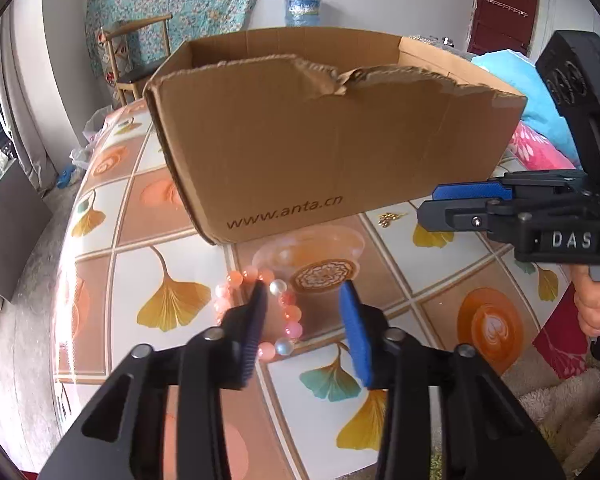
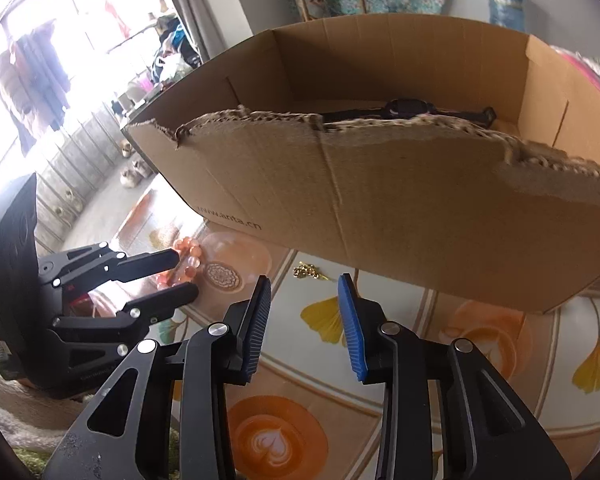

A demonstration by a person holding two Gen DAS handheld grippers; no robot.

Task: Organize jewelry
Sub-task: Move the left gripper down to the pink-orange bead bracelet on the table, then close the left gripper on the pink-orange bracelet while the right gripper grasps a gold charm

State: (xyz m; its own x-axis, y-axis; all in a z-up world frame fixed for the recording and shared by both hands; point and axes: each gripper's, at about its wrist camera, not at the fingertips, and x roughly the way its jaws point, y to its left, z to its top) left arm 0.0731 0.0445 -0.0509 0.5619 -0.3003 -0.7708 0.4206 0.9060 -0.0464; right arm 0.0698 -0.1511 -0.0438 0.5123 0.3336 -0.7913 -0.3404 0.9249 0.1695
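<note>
A bracelet (image 1: 290,314) of pink and orange beads with a few pearls lies on the patterned tablecloth (image 1: 172,300). My left gripper (image 1: 303,292) is low over it, open. Its left finger covers the middle of the loop. The loop's right strand lies between the pads, clear of the right pad. From the right wrist view the left gripper (image 2: 186,274) straddles the bracelet (image 2: 188,249). My right gripper (image 2: 304,282) is open and holds nothing, with a small gold piece (image 2: 309,271) just beyond its tips. A torn cardboard box (image 2: 380,200) holds a black watch (image 2: 404,110).
A clear plastic dish (image 1: 308,248) sits between the bracelet and the box (image 1: 340,140). The gold piece (image 1: 388,219) lies by the box's front wall, near the right gripper (image 1: 426,204). The table's edge curves down the left. A hand (image 1: 592,304) grips the right tool. Bedding lies at right.
</note>
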